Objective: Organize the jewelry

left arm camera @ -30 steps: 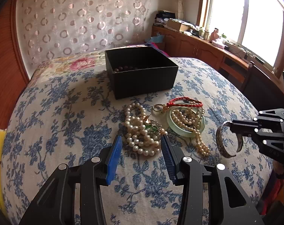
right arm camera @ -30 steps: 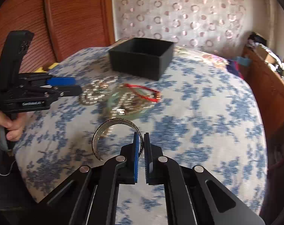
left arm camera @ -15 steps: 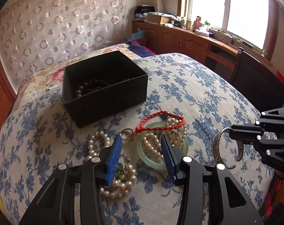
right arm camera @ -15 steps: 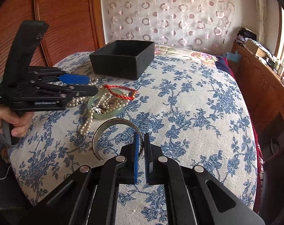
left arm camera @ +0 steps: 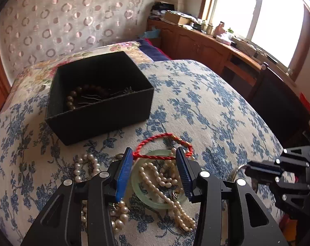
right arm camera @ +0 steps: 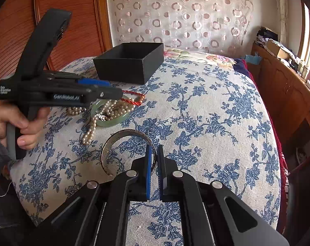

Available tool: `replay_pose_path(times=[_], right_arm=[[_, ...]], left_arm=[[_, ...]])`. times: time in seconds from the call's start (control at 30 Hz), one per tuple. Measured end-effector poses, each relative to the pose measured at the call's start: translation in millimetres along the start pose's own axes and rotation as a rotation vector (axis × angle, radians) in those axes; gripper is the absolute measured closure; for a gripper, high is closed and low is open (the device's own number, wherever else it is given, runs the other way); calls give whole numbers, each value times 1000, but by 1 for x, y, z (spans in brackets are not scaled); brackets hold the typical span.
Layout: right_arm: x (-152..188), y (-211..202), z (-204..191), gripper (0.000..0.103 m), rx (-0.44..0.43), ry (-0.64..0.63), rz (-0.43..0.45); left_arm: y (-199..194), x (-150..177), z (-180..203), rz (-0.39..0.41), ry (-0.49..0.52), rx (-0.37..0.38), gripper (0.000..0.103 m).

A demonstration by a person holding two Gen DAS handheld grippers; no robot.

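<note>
A black open box (left arm camera: 97, 106) on the bed holds a dark bead bracelet (left arm camera: 81, 94); it also shows in the right wrist view (right arm camera: 130, 65). My left gripper (left arm camera: 155, 172) is open and empty, its fingers straddling a green jade bangle (left arm camera: 138, 192), with pearl strands (left arm camera: 161, 182) and a red cord bracelet (left arm camera: 155, 141) lying on it. My right gripper (right arm camera: 154, 164) is shut on a silver cuff bangle (right arm camera: 122, 137), held above the bedspread. The left gripper shows in the right wrist view (right arm camera: 105, 92) over the jewelry pile (right arm camera: 109, 110).
A blue-flowered bedspread (right arm camera: 206, 112) covers the bed. More pearls (left arm camera: 87, 164) lie left of the jade bangle. A wooden sideboard (left arm camera: 216, 47) with clutter runs under the window on the right. A wooden headboard panel (right arm camera: 68, 20) stands behind.
My left gripper has moved forward over the jade bangle and toward the box. My right gripper has kept hold of the silver cuff and lifted slightly.
</note>
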State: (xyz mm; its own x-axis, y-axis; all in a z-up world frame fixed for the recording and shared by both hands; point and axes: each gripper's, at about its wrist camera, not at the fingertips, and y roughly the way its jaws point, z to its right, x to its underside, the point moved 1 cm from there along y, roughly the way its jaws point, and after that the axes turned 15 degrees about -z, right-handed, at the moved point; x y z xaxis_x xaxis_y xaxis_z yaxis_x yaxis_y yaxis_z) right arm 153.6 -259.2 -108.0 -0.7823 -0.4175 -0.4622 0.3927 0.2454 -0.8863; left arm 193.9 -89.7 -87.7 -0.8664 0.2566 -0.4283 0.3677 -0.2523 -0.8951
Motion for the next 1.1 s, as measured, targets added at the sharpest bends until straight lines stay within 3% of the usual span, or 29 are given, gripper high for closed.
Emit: replay_pose_path(times=[0.23, 0.33, 0.53, 0.6, 0.8, 1.1], right_arm=[[-1, 1, -3, 97, -4, -4, 1], [-2, 1, -5, 97, -6, -6, 2], [-3, 1, -6, 97, -8, -9, 5], [-2, 1, -6, 97, -9, -10, 5], [-3, 1, -6, 97, -10, -11, 4], [-17, -3, -7, 97, -3, -20, 26]], left_arm=[[3, -10, -12, 5, -42, 13, 62], [10, -13, -16, -21, -57, 17, 74], [15, -10, -16, -35, -61, 15, 85], [14, -10, -17, -32, -57, 23, 95], [7, -8, -18, -21, -45, 23, 97], [-40, -7, -25, 87, -46, 0, 98]])
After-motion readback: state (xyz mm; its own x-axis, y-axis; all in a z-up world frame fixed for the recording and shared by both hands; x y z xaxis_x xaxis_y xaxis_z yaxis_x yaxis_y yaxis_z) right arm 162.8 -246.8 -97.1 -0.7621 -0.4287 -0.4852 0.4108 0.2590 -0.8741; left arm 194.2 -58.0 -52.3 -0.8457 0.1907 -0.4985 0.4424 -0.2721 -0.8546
